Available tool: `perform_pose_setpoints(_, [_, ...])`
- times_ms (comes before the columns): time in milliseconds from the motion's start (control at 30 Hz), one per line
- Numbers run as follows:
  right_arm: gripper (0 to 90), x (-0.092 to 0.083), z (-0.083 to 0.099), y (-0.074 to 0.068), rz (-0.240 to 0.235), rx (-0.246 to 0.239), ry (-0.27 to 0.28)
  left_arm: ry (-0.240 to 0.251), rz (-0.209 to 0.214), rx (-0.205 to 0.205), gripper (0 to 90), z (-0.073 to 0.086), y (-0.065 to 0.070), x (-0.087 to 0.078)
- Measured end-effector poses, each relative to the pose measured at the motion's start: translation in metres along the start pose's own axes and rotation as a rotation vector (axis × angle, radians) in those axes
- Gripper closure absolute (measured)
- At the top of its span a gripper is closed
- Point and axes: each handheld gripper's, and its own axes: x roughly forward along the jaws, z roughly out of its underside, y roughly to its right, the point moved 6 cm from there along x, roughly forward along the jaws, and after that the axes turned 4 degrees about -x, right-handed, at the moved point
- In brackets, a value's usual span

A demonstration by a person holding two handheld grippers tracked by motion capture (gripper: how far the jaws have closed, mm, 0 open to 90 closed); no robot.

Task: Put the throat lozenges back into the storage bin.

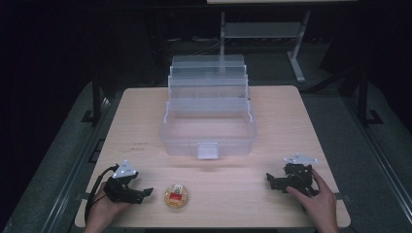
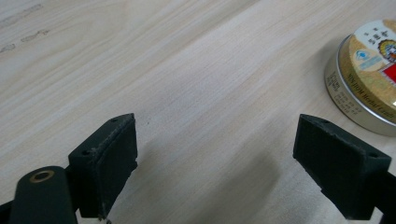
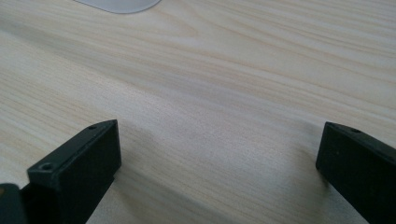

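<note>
Two grippers rest on the table [image 1: 291, 107], jaws apart and empty. Just right of the left gripper [image 1: 145, 193] lies a round tin [image 1: 176, 196]; the right gripper [image 1: 270, 180] sits well apart, with a clear box [image 1: 209, 127] farther back.

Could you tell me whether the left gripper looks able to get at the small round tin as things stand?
Probably yes. The left gripper rests on the table with its jaws open, and the round tin lies just beside it. Bare wood lies between them, with the clear plastic box farther back.
</note>
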Motion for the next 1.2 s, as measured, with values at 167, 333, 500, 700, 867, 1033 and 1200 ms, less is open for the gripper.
perform_pose_setpoints(167, [0.0, 0.000, 0.000, 0.000, 0.000, 0.000, 0.000, -0.013, 0.010, -0.015, 13.3, -0.003, -0.002, -0.003])
perform_pose_setpoints(333, [0.0, 0.000, 0.000, 0.000, 0.000, 0.001, 0.000, -0.021, 0.026, -0.016, 13.3, -0.006, 0.001, -0.005])
perform_pose_setpoints(500, [0.0, 0.000, 0.000, 0.000, 0.000, 0.000, 0.000, -0.031, 0.049, -0.002, 13.3, -0.010, 0.008, -0.007])
perform_pose_setpoints(700, [0.0, 0.000, 0.000, 0.000, 0.000, 0.000, 0.000, -0.062, 0.066, 0.004, 13.2, -0.011, 0.011, -0.006])
perform_pose_setpoints(867, [0.0, 0.000, 0.000, 0.000, 0.000, 0.001, 0.000, -0.079, 0.077, 0.016, 13.2, -0.014, 0.014, -0.006])
perform_pose_setpoints(1033, [0.0, 0.000, 0.000, 0.000, 0.000, 0.000, 0.000, -0.082, 0.085, 0.021, 13.3, -0.018, 0.018, -0.007])
perform_pose_setpoints(1200, [0.0, 0.000, 0.000, 0.000, 0.000, 0.000, 0.000, -0.084, 0.089, 0.031, 13.3, -0.021, 0.020, -0.009])
